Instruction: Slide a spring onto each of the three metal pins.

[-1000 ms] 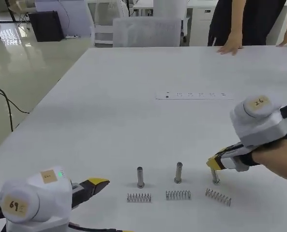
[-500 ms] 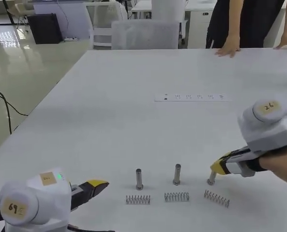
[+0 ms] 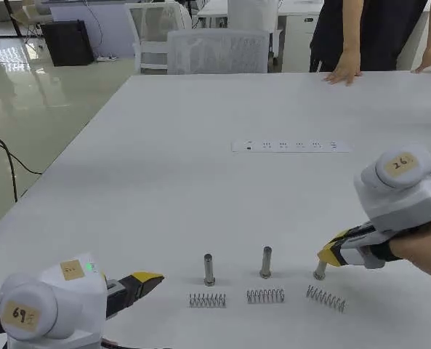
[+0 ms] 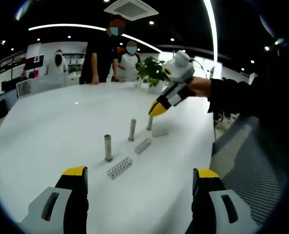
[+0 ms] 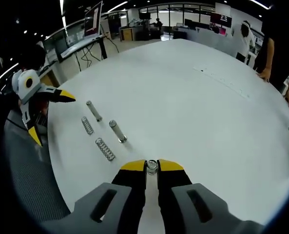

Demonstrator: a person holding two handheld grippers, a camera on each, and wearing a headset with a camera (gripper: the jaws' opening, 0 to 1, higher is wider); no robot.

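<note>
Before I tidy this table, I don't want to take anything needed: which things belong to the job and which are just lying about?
Job: left pin, middle pin, right pin (in the right gripper), left spring, middle spring, right spring.
Lying about: power strip, chair.
</note>
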